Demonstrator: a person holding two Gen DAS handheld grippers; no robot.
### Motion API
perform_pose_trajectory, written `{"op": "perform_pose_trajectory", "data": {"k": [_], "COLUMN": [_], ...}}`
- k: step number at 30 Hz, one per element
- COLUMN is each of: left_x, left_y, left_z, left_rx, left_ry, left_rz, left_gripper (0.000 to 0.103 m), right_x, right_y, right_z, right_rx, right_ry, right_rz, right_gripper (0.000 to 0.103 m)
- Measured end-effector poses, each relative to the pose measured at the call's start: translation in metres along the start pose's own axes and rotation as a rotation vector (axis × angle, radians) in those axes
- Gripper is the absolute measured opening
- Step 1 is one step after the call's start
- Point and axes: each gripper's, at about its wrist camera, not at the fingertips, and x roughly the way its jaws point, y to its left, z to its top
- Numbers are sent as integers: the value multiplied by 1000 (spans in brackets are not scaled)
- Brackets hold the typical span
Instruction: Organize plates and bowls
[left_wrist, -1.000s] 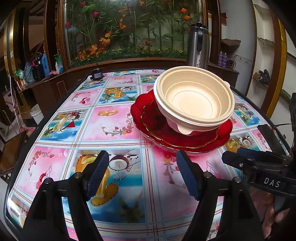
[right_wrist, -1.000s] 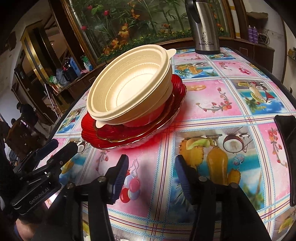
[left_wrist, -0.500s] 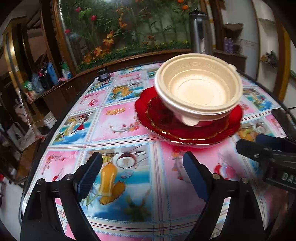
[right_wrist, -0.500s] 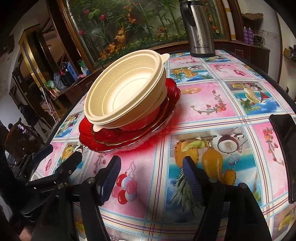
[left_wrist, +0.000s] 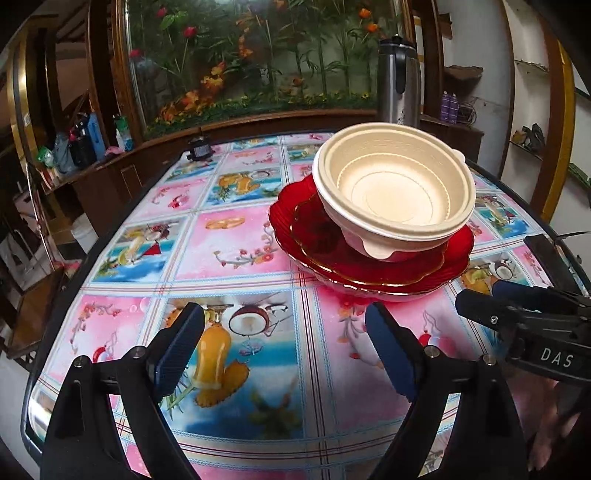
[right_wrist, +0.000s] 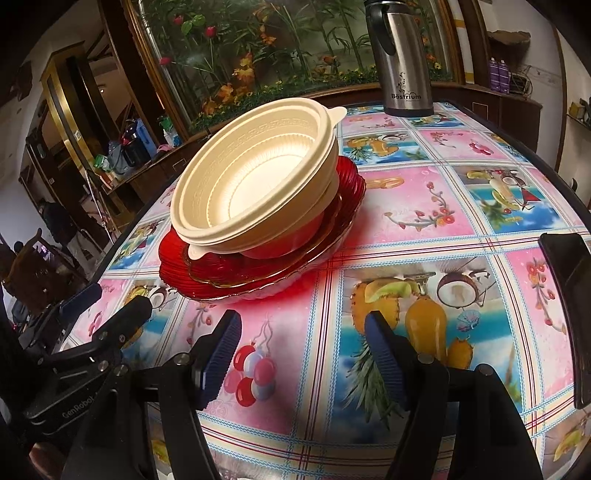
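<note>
Sitting in one stack on the worktop (left_wrist: 236, 240) with its bright fruit-and-flower patterned plastic cloth are the cream-coloured round plastic bowls (left_wrist: 393, 199), nested together and resting on a smaller gold-rimmed scalloped red glass plate (left_wrist: 317, 236), which is lying on a bigger ribbed red glass plate (left_wrist: 458, 266). The left tongs (left_wrist: 286, 350) are hanging spread wide with nothing between the blue pads, near the stack but not touching it. The right tongs (right_wrist: 303, 352) are doing the same from the other side, also spread and gripping nothing, just short of the big red plate's edge. Each one is showing up at the side of the other's view. A tall stainless steel thermos jug (right_wrist: 402, 62) is standing at the far edge, well apart from the stack, and a small black gadget (left_wrist: 199, 149) is sitting at the far left corner.
</note>
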Motion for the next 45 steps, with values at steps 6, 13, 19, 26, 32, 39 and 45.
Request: {"op": "perform_pose_trajectory", "data": {"k": [6,13,19,26,32,39,45], "left_x": [-3,-4,-5,-3,-2,3,4], "left_y": [0,-3,-3,-2,-1,4,5], "left_z": [0,-1,-1,-1,-1,-1,0], "left_rx": [7,34,40,34,34,14,7], "left_ry": [-16,-22,-24,-18,-13,14,28], "left_rz": [32,60,77,74,75,53,53], "left_gripper": [90,90,90,90,90,90,90], "right_x": [2,2,2,3,5,7,9], "right_y": [0,1,1,0,-1,-2,-3], "right_z": [0,-1,0,-1,0,0,2], "right_rx": [3,-5,-6,-3,5,12,13], "right_ry": [13,11,11,17,27,42,51], "right_rz": [-3,-5,-7,-10,-9,-11,-15], "right_gripper": [72,72,72,72,72,72,74]}}
